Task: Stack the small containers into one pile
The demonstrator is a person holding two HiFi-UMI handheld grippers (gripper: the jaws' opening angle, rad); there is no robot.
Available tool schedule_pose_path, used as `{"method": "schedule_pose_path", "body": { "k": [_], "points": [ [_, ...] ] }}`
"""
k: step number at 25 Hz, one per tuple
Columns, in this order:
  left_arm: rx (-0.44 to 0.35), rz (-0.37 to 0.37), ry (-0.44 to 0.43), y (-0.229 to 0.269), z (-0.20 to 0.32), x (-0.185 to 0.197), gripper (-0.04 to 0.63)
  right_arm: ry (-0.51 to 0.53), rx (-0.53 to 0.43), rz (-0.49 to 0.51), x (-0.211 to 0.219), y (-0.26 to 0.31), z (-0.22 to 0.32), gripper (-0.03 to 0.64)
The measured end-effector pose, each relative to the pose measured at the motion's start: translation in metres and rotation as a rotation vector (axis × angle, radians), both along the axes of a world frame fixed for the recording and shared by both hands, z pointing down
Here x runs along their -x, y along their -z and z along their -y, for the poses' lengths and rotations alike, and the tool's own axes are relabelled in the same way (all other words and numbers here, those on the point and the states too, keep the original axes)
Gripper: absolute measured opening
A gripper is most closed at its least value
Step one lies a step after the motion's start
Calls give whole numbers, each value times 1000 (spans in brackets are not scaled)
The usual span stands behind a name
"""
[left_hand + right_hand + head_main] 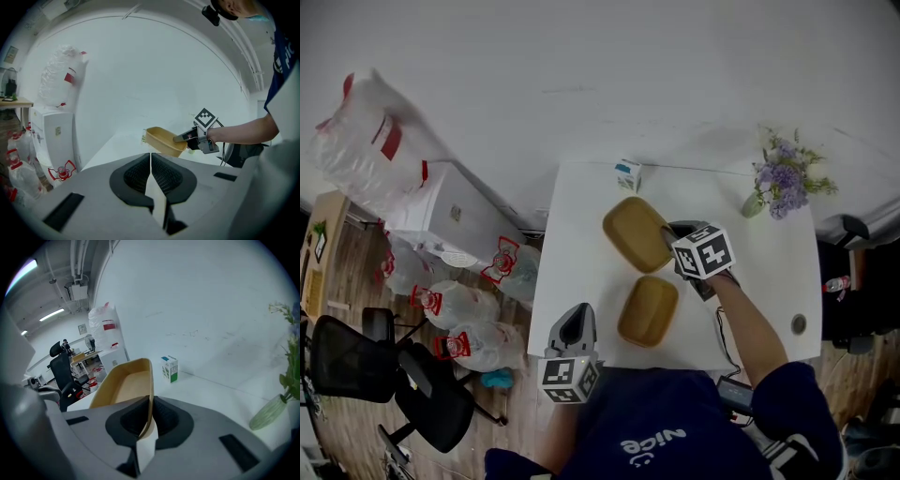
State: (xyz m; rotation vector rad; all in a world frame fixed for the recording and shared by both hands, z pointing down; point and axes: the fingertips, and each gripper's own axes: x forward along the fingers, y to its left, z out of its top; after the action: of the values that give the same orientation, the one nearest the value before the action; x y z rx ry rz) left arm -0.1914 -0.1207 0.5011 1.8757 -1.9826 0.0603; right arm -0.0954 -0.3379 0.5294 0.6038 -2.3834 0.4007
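Two tan, shallow containers are on the white table [581, 206]. The far container [636, 232] [163, 140] [123, 385] is held off the tabletop, tilted. My right gripper [673, 246] [183, 137] [149, 414] is shut on the wall at its right end, one finger inside and one outside. The near container [648, 309] lies flat on the table, just in front of the held one. My left gripper [574, 324] [151, 158] hovers at the table's front left, to the left of the near container, its jaws shut with nothing between them.
A small white carton [628, 174] [169, 368] stands at the table's far edge. A vase of purple flowers [782, 178] is at the far right corner. A small round object [799, 323] sits near the right edge. Plastic bags [455, 305], a white cabinet [450, 216] and a black chair [356, 361] stand on the floor to the left.
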Motion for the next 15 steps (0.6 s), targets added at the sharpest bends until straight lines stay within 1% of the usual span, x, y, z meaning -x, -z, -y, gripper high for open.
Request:
{"method": "schedule_pose_path", "body": {
  "k": [4,6,8,10,13,15],
  "points": [
    [-2,-1,-1,-1,-4,-7,26,-32,3,17,-14,6,-13,54],
    [-5,0,-1,-1,-5,-10,26,-81,22,20,-23,5,-21,54],
    [-7,0,-3,-1,-6,-12,26,-133,62,30,-30,0,-32,54],
    [-8,-1,-8,-1,-6,-15,26,-165,95,33,-37,-6,-45,54],
    [-8,-3,-16,-1,-7,-19,26,-206,108,36,-46,-10,-62,54],
    [-7,-1,-20,-2,-7,-22,26,-254,113,54,-53,-10,-69,54]
  ]
}}
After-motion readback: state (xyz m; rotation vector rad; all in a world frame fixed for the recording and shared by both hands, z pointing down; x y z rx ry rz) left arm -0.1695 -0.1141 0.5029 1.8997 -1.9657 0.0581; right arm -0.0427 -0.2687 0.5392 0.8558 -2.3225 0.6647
